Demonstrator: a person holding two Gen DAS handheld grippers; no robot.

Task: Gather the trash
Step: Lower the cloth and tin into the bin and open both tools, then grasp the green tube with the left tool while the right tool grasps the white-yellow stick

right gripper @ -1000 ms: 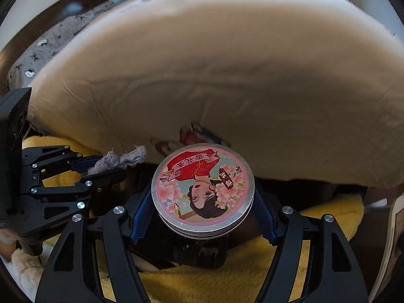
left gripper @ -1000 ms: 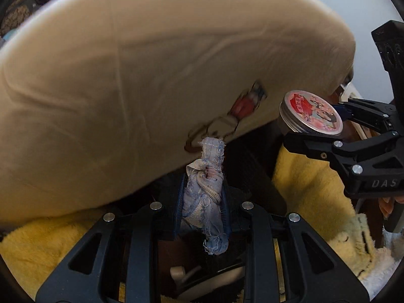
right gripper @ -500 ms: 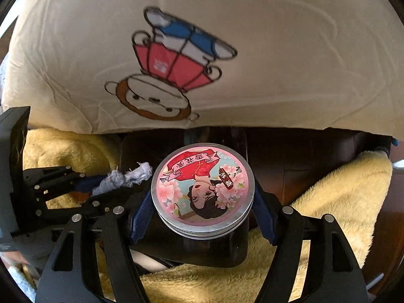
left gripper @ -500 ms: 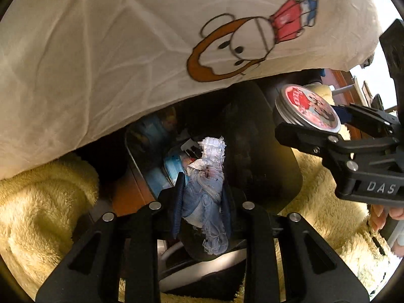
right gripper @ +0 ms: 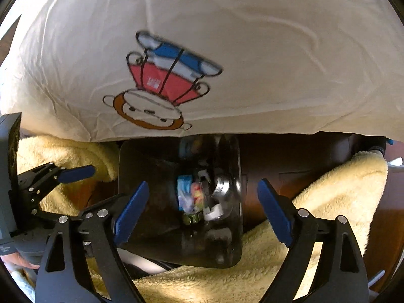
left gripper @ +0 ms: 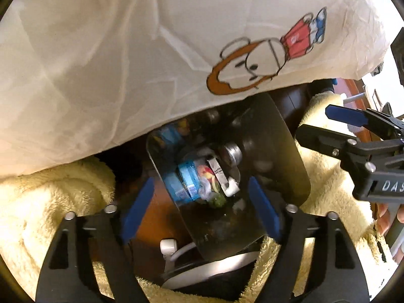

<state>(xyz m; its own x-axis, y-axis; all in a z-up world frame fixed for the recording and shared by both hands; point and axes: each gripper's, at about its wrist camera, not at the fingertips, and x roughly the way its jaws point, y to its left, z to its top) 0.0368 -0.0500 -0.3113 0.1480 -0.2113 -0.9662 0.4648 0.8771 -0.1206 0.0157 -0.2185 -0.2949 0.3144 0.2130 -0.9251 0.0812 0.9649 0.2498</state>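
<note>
my left hand-held gripper and right hand-held gripper: jaws just sprung apart, empty, over bin. tin and wrappers lie inside.

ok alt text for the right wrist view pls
Open right hand-held gripper above a dark trash bin holding wrappers and a round tin. The open left hand-held gripper is beside it, and a cream cartoon-monkey cloth hangs behind.
</note>
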